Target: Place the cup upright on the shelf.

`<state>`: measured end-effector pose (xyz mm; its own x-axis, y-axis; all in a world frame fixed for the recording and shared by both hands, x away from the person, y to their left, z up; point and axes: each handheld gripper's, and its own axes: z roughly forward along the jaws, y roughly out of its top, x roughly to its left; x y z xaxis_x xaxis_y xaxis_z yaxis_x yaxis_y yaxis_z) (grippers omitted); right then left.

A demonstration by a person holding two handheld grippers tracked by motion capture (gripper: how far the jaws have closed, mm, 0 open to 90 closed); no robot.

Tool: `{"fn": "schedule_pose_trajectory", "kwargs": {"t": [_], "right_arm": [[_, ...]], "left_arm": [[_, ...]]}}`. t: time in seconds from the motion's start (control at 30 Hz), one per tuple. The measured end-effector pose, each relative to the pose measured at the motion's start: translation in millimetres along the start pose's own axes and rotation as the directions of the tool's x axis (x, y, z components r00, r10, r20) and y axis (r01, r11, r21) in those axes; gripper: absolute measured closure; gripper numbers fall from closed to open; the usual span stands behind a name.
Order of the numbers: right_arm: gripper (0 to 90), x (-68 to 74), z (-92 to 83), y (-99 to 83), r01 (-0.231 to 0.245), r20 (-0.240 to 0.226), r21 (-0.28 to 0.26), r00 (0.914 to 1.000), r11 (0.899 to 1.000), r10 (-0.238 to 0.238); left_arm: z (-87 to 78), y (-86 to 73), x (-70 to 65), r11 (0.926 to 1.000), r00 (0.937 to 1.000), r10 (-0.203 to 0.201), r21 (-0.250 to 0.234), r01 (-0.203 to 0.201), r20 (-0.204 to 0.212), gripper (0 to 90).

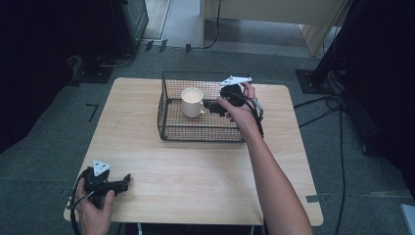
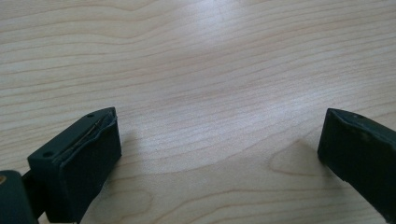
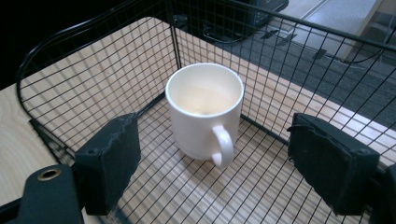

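Observation:
A white mug (image 1: 192, 102) stands upright inside a black wire basket (image 1: 169, 128) at the back middle of the wooden table (image 1: 195, 171). In the right gripper view the mug (image 3: 204, 112) is empty, its handle turned toward the camera. My right gripper (image 1: 209, 105) is inside the basket just right of the mug, open, its jaws wide apart and the mug a little beyond them (image 3: 212, 158). My left gripper (image 1: 126, 180) rests at the table's front left corner, open over bare wood (image 2: 219, 140), holding nothing.
The basket's wire walls (image 3: 93, 70) surround the mug on all sides. Cables (image 1: 337, 127) run over the grey floor to the right of the table. Dark equipment stands (image 1: 98, 58) sit behind the table at left and right.

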<state>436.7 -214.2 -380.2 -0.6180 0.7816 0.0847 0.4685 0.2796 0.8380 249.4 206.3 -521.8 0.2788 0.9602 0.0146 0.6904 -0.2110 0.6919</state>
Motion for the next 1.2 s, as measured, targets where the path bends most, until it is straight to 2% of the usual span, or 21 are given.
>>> {"fn": "schedule_pose_trajectory", "kwargs": {"t": [0.17, 0.27, 0.43, 0.57, 0.7, 0.93, 1.2], "right_arm": [[15.7, 11.5, -11.0, -6.8, 0.026, -0.013, 0.003, 0.9996, 1.000, -0.026], [15.5, 17.6, -16.3, -12.6, 0.042, 0.003, 0.017, 0.9991, 0.999, -0.042], [15.5, 26.9, -28.5, -24.8, 0.035, -0.011, 0.013, 0.9993, 0.999, -0.034], [15.4, 34.4, -36.3, -34.1, 0.056, -0.019, 0.028, 0.9983, 0.998, -0.056], [15.4, 40.5, -46.4, -43.7, 0.058, -0.025, 0.029, 0.9981, 0.998, -0.057], [15.4, 41.9, -68.4, -60.1, 0.047, -0.013, 0.019, 0.9988, 0.999, -0.046], [15.2, 39.8, -91.6, -86.7, 0.034, -0.009, 0.013, 0.9994, 0.999, -0.033]], "left_arm": [[0.2, 0.0, -0.2, 1.0000, 1.0000, -0.002, -0.002, 0.002, 0.000, 0.0], [0.1, 0.0, -0.2, 1.0000, 1.0000, -0.002, -0.002, 0.002, 0.000, 0.0], [0.2, 0.0, -0.2, 1.0000, 1.0000, -0.003, -0.002, 0.003, 0.000, 0.0], [0.1, 0.0, -0.2, 1.0000, 1.0000, -0.003, -0.002, 0.003, 0.000, 0.0], [0.1, 0.0, -0.2, 1.0000, 1.0000, -0.003, -0.002, 0.003, 0.000, 0.0], [0.2, 0.0, -0.2, 1.0000, 1.0000, -0.003, -0.004, 0.003, -0.001, 0.0], [0.2, 0.0, -0.2, 1.0000, 1.0000, -0.003, -0.004, 0.003, -0.001, 0.0]]}}
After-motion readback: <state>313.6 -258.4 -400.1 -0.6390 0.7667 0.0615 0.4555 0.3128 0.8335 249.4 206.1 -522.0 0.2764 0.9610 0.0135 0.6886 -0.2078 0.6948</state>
